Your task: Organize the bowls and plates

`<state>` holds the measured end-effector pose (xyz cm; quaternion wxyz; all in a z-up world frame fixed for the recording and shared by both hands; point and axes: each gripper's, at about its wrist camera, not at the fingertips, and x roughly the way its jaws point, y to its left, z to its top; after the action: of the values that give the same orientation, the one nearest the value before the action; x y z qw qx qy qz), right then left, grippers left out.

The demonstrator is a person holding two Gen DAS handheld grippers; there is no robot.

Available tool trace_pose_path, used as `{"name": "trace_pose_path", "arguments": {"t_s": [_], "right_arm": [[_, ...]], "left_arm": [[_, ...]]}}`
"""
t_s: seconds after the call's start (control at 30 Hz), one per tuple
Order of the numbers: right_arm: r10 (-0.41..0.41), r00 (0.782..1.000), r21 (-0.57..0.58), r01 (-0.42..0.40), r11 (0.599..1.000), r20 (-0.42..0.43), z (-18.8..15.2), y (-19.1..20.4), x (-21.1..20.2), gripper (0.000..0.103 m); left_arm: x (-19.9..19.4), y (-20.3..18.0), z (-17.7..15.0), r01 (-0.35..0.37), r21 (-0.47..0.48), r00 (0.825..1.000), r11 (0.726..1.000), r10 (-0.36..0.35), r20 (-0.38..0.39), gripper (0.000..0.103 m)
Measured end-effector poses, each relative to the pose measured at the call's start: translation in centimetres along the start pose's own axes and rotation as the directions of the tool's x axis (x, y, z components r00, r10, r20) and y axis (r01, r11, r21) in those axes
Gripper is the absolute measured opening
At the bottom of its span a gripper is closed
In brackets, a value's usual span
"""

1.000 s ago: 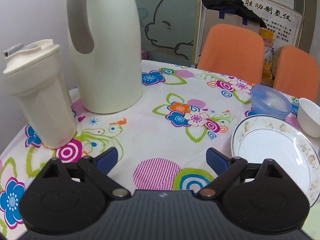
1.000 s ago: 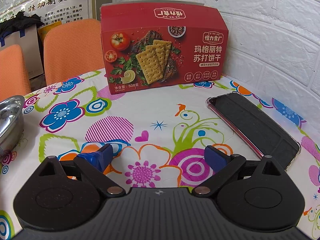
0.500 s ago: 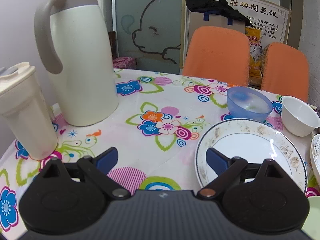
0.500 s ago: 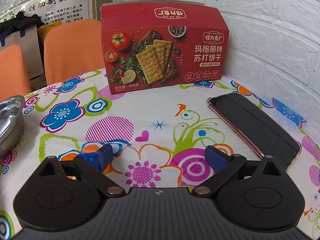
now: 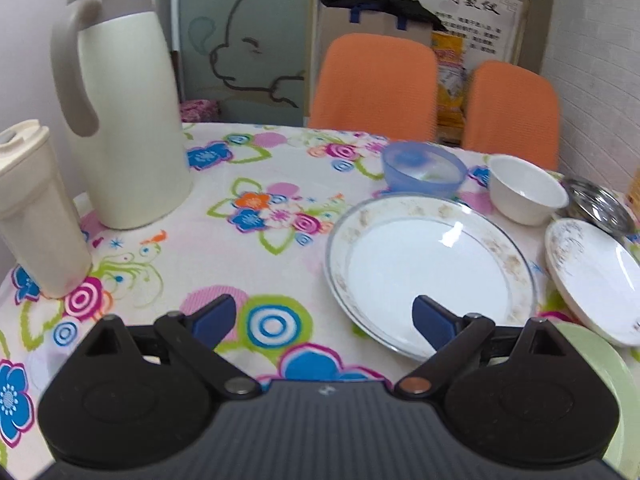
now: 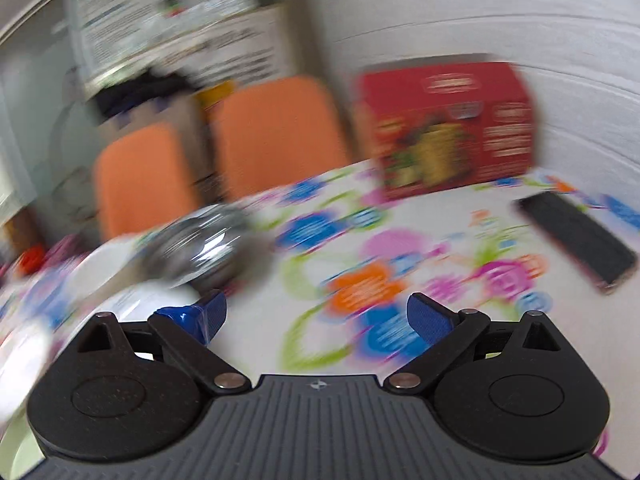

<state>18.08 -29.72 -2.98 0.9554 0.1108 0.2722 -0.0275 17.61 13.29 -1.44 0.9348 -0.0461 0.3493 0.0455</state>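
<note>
In the left wrist view a large white plate with a speckled rim lies on the flowered tablecloth. My left gripper is open, its right finger over the plate's near edge. Behind the plate sit a blue bowl and a white bowl. A smaller white plate, a steel bowl and a green plate are at the right. The right wrist view is blurred; my right gripper is open above the cloth, with the steel bowl and a white plate to its left.
A tall cream thermos jug and a cream lidded cup stand at the left. Two orange chairs are behind the table. A red cracker box and a black phone sit at the right by the white wall.
My left gripper has swung right, bringing the plates and bowls into view. My right gripper, still before, now sweeps left fast, so its view is blurred and the steel bowl is nearer centre.
</note>
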Motion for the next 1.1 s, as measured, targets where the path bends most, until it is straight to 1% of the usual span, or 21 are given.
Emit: {"name": "trace_pose_path", "arguments": {"t_s": [0.03,0.1,0.13,0.2,0.23,0.3,0.4,0.47,0.5,0.63,0.73,0.77,0.8,0.83,0.87,0.9,0.93,1.1], "right_arm": [[0.062,0.997,-0.046,-0.063,0.997,-0.035,-0.9,1.8,-0.7,0.085],[0.164,0.981,-0.121,-0.177,0.977,-0.107,-3.0,5.0,-2.1,0.085],[0.192,0.97,-0.157,-0.215,0.964,-0.15,-4.0,6.5,-2.5,0.085],[0.217,0.953,-0.204,-0.261,0.944,-0.212,-5.8,8.6,-2.9,0.085],[0.22,0.946,-0.22,-0.273,0.937,-0.239,-6.6,9.3,-3.0,0.085],[0.215,0.94,-0.224,-0.277,0.934,-0.266,-7.3,10.2,-2.7,0.085],[0.188,0.941,-0.228,-0.256,0.939,-0.283,-7.8,10.7,-2.0,0.085],[0.185,0.938,-0.248,-0.261,0.933,-0.292,-8.3,11.5,-1.9,0.086],[0.175,0.942,-0.267,-0.254,0.93,-0.286,-8.4,11.9,-1.8,0.085],[0.161,0.945,-0.323,-0.252,0.912,-0.283,-8.7,13.3,-1.3,0.085],[0.189,0.937,-0.335,-0.287,0.897,-0.295,-8.8,14.0,-1.3,0.084],[0.205,0.931,-0.342,-0.307,0.888,-0.302,-8.9,14.3,-1.4,0.084],[0.225,0.924,-0.347,-0.33,0.878,-0.309,-9.1,14.6,-1.7,0.083],[0.244,0.917,-0.352,-0.352,0.867,-0.316,-9.3,14.9,-1.9,0.083],[0.256,0.912,-0.364,-0.368,0.856,-0.32,-9.7,15.5,-2.2,0.083],[0.245,0.916,-0.384,-0.361,0.85,-0.318,-10.0,16.0,-2.6,0.083],[0.24,0.919,-0.387,-0.354,0.852,-0.313,-10.3,16.3,-2.9,0.084],[0.248,0.915,-0.357,-0.358,0.863,-0.319,-11.0,17.2,-4.2,0.085]], "left_arm": [[-0.4,-0.7,-0.6,0.034,0.022,0.999,0.999,-0.033,-0.022,0.094],[-1.3,-2.2,-2.0,0.085,0.066,0.995,0.994,-0.082,-0.048,0.094],[-1.7,-2.9,-2.6,0.108,0.086,0.993,0.99,-0.103,-0.061,0.094],[-2.2,-4.3,-4.0,0.162,0.124,0.985,0.979,-0.153,-0.08,0.094],[-2.3,-4.9,-4.6,0.186,0.142,0.981,0.972,-0.175,-0.089,0.094],[-2.0,-5.6,-5.2,0.205,0.159,0.976,0.966,-0.19,-0.106,0.094],[-1.2,-6.1,-5.4,0.226,0.148,0.97,0.963,-0.208,-0.128,0.094],[-0.7,-6.1,-5.4,0.25,0.128,0.963,0.96,-0.233,-0.137,0.094],[-0.5,-6.1,-5.4,0.254,0.121,0.961,0.96,-0.237,-0.14,0.094],[0.0,-6.5,-5.4,0.232,0.146,0.968,0.962,-0.214,-0.133,0.094],[0.1,-6.8,-5.3,0.23,0.16,0.969,0.96,-0.21,-0.13,0.092],[0.2,-6.9,-5.4,0.22,0.168,0.972,0.961,-0.201,-0.126,0.09],[0.1,-7.1,-5.4,0.213,0.179,0.974,0.961,-0.194,-0.117,0.082],[-0.1,-7.0,-5.4,0.238,0.178,0.969,0.955,-0.222,-0.109,0.074],[-0.3,-7.1,-5.4,0.253,0.18,0.966,0.95,-0.237,-0.106,0.058],[-0.5,-7.2,-5.4,0.261,0.185,0.964,0.947,-0.245,-0.107,0.051],[-0.5,-7.3,-5.4,0.26,0.19,0.964,0.947,-0.244,-0.105,0.051],[-1.2,-6.3,-5.8,0.244,0.168,0.967,0.955,-0.227,-0.111,0.049]]}}
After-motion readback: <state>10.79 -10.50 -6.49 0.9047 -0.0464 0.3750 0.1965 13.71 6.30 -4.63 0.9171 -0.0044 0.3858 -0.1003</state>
